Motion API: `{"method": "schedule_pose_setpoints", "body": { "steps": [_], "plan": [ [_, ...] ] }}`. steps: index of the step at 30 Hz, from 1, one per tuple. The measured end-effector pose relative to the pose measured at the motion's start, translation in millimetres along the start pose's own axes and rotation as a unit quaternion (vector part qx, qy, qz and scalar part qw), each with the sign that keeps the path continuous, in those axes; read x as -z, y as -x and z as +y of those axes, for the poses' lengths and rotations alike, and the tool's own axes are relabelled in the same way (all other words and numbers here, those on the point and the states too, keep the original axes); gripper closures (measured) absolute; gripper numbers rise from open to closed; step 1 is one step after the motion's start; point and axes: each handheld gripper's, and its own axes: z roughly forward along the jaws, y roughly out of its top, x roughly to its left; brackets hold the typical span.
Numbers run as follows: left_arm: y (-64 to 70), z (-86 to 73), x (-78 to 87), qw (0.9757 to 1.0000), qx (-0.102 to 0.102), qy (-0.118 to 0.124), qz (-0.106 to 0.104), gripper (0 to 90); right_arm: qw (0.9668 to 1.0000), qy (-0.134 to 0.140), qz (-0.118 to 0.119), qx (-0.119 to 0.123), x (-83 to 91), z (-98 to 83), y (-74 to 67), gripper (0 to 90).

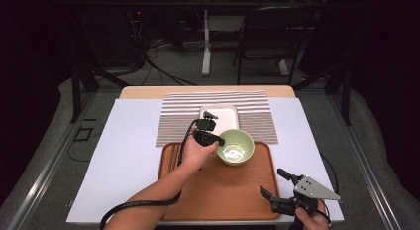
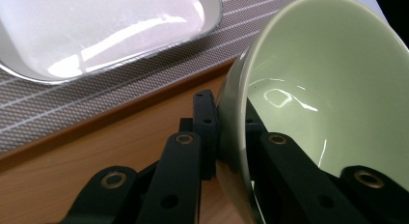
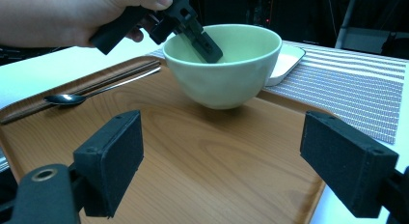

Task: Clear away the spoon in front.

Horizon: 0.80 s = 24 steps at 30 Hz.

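A pale green bowl [image 1: 236, 146] sits at the far middle of a wooden tray [image 1: 223, 190]. My left gripper [image 1: 205, 136] is shut on the bowl's left rim. In the left gripper view the bowl [image 2: 328, 79] wall stands between the two black jaws, one inside and one outside. The right gripper view shows that gripper [image 3: 197, 38] in a hand, one jaw dipping into the bowl [image 3: 226, 74]. Whether the bowl rests on the tray or hangs just above it I cannot tell. My right gripper [image 1: 271, 181] stands open over the tray's near right corner, its pads [image 3: 115, 156] wide apart with nothing between them.
A white rectangular dish [image 1: 225, 113] lies on a striped mat [image 1: 257, 111] just beyond the tray. A spoon [image 3: 67, 98] and chopsticks [image 3: 96, 84] lie along the tray's left side. A white sheet [image 1: 129, 155] covers the table around them.
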Motion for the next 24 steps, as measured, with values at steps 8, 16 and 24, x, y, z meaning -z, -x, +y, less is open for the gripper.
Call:
{"method": "schedule_pose_setpoints", "body": {
  "steps": [8,16,24],
  "plan": [
    [11.7,-5.5,-10.5,0.9999,-0.011,-0.01,-0.006,83.5,1.0,0.0,0.001,0.0,0.1,0.0,0.0,14.6],
    [20.8,-9.4,-18.5,0.9996,-0.018,-0.015,-0.017,83.5,1.0,0.001,0.001,0.001,0.2,-0.1,0.1,14.6],
    [30.6,-11.8,-23.3,0.9992,-0.027,-0.016,-0.026,83.5,1.0,0.002,0.002,0.002,0.3,-0.1,-0.1,14.6]
  ]
}}
